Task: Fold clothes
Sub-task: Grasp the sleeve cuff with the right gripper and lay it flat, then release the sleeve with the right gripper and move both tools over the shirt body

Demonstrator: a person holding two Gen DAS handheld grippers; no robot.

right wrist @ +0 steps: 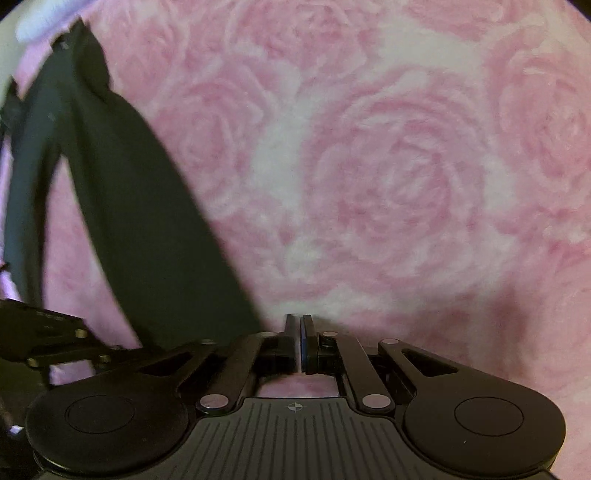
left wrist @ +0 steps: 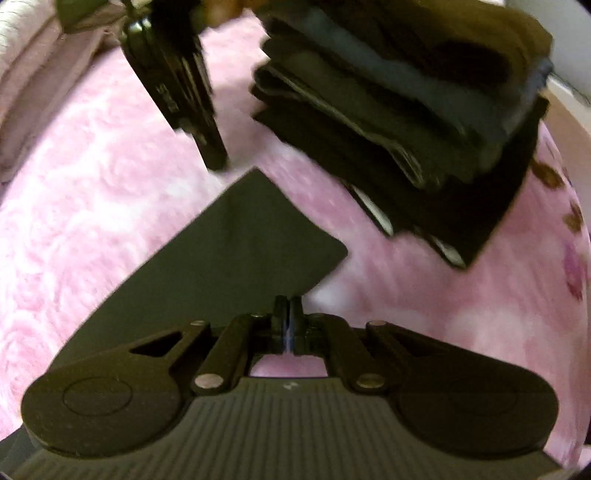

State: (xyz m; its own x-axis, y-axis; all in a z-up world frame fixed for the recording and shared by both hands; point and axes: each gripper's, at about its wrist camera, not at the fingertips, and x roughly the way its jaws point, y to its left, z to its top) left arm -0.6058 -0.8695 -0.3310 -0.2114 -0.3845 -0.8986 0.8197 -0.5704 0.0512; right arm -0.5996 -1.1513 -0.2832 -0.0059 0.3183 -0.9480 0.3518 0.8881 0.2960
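Pink rose blanket (right wrist: 369,166) holds a folded dark pile (left wrist: 406,110) beyond the left claw (left wrist: 286,306), while both claws, left and right (right wrist: 299,325), pinch one dark cloth (left wrist: 229,258) still unfolded.

The place reads as a home, most likely a bedroom. Both views look down on a soft, fluffy pink blanket (right wrist: 388,177) printed with large roses, the kind of plush cover spread over a bed. At the upper right of the left wrist view stands a stack of folded dark clothes (left wrist: 406,110), several layers high, resting directly on that blanket. Along the upper left edge of the same view lies a muted mauve fabric (left wrist: 40,96) in long folds, beside a pale ribbed textile (left wrist: 13,31), which looks like more bedding. Soft furnishings and household laundry fill both views.
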